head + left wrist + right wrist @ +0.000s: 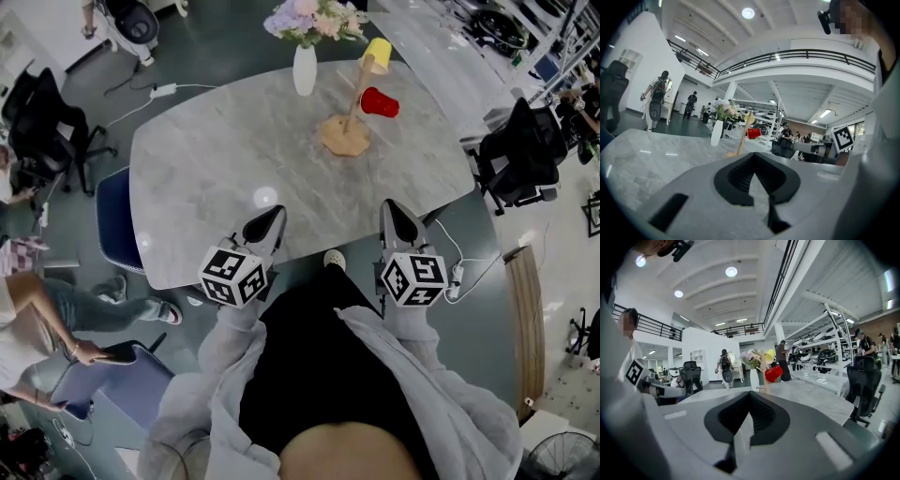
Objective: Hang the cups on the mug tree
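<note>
The left tongs [270, 223] and the right tongs [397, 214] both sit at the near edge of the grey marble surface [216, 159], side by side and apart from each other. Each pair is pressed together with nothing between its tips. The wooden mug tree [349, 127] stands at the far side of the surface, well apart from both tongs. A yellow cup [377, 54] hangs at its top and a red cup [379, 102] hangs from a lower branch on the right. A white vase [305, 69] holding flowers [314, 19] stands just left of the tree.
</note>
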A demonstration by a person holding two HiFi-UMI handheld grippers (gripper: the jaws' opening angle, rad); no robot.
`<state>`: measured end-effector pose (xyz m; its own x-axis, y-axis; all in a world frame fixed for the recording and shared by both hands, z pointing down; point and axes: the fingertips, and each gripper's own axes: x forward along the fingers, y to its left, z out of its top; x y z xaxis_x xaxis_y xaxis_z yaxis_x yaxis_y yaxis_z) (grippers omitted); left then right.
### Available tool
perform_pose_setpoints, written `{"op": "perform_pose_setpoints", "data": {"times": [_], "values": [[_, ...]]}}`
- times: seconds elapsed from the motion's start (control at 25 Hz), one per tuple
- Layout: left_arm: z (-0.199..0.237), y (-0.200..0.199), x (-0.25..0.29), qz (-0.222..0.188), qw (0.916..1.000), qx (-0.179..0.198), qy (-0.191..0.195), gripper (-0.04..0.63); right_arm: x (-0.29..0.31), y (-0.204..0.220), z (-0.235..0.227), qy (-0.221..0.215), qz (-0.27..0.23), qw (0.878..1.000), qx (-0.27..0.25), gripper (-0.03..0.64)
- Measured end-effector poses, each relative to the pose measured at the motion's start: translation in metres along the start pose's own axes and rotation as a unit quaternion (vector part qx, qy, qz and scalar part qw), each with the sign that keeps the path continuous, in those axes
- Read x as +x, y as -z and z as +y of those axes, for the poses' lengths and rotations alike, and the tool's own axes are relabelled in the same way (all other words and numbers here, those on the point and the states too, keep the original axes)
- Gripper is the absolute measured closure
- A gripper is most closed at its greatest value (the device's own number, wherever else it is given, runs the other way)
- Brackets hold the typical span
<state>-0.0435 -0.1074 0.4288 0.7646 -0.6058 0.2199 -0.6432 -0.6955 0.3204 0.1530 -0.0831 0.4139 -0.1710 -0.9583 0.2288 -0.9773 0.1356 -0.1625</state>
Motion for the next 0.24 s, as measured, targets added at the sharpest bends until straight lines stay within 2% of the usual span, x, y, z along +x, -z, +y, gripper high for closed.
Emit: {"op": "perform_pose_setpoints", "data": {"times": [0.24], "values": [[0.0025, -0.0008, -0.0012, -0.003, 1.0000, -0.002, -0.002, 0.592, 0.0007, 0.0040, 0.0015, 0.000, 0.003, 1.000, 0.005, 0.609]]}}
